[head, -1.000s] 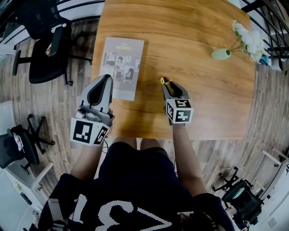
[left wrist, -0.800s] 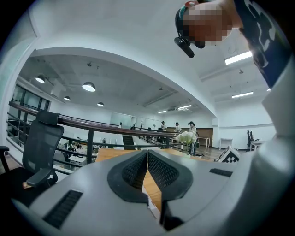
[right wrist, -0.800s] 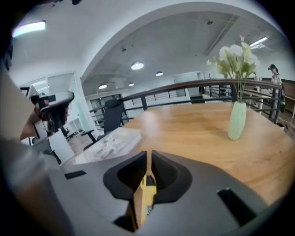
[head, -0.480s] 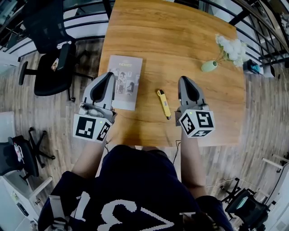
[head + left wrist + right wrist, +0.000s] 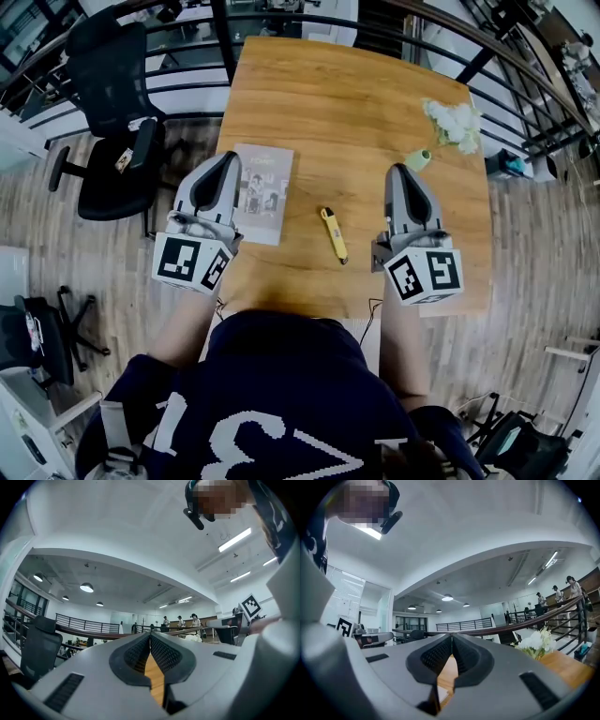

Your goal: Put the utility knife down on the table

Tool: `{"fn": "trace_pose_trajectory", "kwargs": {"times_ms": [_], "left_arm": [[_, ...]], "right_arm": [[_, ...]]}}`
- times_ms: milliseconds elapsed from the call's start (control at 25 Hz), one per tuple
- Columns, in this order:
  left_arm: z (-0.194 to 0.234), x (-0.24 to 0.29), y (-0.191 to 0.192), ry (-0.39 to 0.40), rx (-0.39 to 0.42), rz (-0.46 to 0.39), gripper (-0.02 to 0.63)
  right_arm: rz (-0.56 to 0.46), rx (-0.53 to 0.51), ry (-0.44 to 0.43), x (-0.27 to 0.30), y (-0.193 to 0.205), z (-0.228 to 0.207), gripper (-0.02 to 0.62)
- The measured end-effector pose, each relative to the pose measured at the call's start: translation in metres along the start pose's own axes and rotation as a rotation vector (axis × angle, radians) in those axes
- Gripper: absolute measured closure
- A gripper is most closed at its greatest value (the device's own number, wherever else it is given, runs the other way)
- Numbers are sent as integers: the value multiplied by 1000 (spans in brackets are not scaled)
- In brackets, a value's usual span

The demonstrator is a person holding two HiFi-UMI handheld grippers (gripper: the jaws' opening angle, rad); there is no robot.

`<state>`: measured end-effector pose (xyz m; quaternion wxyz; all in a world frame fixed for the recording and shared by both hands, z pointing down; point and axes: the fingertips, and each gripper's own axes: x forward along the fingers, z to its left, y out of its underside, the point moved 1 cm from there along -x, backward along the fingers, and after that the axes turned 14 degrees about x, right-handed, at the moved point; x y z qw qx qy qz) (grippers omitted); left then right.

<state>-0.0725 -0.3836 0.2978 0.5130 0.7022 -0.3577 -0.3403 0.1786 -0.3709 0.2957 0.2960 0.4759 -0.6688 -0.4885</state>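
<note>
head view: high, steeply down on table (image 5: 375, 112) | gripper views: level, facing forward | shared: table

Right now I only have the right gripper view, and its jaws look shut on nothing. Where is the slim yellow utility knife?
Observer: The slim yellow utility knife lies flat on the brown wooden table, between the left gripper and the right gripper, touching neither.
Operator: Is the left gripper carrying anything?
Observer: No. Its jaws are together with nothing between them.
Operator: Anything lying near the knife?
Observer: A grey printed booklet lies flat on the table to the knife's left in the head view, apart from it.
</note>
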Motion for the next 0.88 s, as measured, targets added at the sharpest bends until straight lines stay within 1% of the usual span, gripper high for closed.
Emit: {"fn": "trace_pose_trajectory", "kwargs": {"times_ms": [440,880], "left_arm": [[-4,-8,-12,8,11,-25,591],[-10,-9,-11,18,11,-22,591]], "right_arm": [[-26,-15,-24,-12,-15,21,565],[-27,-20,-20,-20,-14,24,565]]}}
